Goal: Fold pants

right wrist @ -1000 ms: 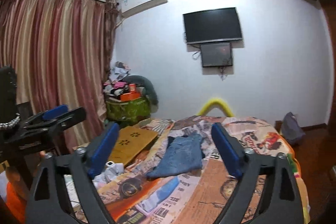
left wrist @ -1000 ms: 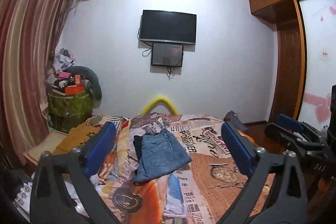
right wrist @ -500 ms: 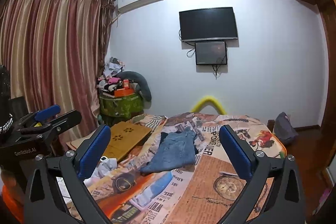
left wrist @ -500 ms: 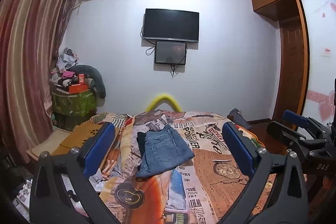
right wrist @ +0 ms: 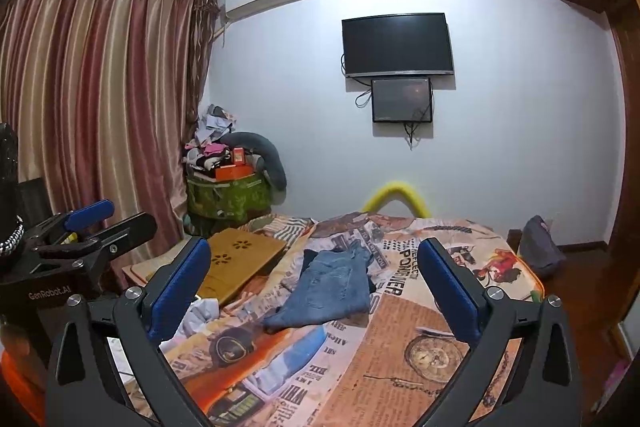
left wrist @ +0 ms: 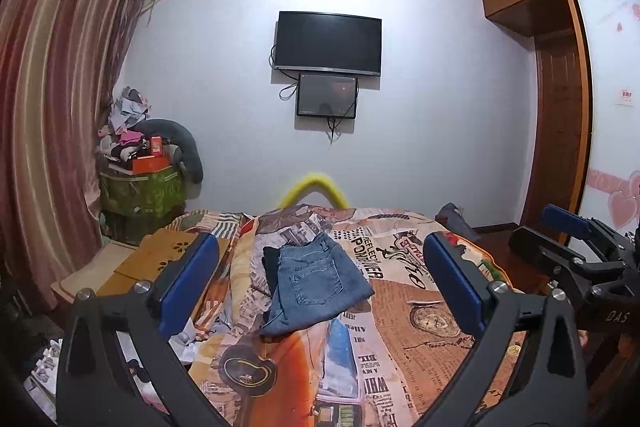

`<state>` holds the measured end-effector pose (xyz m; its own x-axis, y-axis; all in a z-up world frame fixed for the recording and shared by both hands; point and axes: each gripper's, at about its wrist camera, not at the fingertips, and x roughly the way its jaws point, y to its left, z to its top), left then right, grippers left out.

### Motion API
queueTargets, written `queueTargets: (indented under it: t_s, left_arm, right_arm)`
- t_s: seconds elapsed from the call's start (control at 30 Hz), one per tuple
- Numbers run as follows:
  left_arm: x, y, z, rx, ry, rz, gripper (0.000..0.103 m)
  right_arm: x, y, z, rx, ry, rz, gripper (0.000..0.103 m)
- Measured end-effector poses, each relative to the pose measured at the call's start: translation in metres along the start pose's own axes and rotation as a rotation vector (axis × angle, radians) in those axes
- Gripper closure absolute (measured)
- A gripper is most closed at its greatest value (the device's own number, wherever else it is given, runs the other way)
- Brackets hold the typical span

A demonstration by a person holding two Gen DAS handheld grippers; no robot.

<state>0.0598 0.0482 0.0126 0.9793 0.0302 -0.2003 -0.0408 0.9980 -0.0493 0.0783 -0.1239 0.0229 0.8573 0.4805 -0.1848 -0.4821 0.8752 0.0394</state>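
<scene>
Folded blue jeans [left wrist: 316, 287] lie on the patterned bedspread [left wrist: 420, 331], over a dark garment [left wrist: 270, 263] that shows at their left edge. My left gripper [left wrist: 319, 243] is held above the near end of the bed, open and empty, well short of the jeans. In the right wrist view the jeans [right wrist: 332, 287] rest in the middle of the bedspread [right wrist: 420, 351]. My right gripper [right wrist: 314, 247] stands wide open with nothing between its blue pads. Each gripper shows at the edge of the other's view: the right gripper [left wrist: 572, 247] and the left gripper [right wrist: 92, 223].
A wooden lap desk [right wrist: 240, 263] and a white cloth [right wrist: 200, 311] lie on the bed's left side. A green box [left wrist: 140, 195] piled with clutter stands by the curtain. A dark bag [right wrist: 536, 247] sits at the far right corner. A yellow foam arch [left wrist: 316, 183] rises behind the bed.
The right gripper's jaws have spread wider. Both views have tilted up slightly; the jeans have not moved.
</scene>
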Motion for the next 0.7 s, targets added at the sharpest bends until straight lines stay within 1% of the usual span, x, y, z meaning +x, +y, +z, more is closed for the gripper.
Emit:
queueTargets:
  t_s: [0.13,0.7]
  left_arm:
    - [0.0036,0.0006,-0.0011,-0.001,0.012,-0.001,0.0]
    - [0.0071,0.0004,-0.0044,0.002,0.016,0.0,0.0]
  right_arm:
    - [0.0018,-0.0005,0.0003,0.01,0.005,0.001,0.001]
    - [0.0035,-0.003,-0.0005,0.019,0.018,-0.002,0.001]
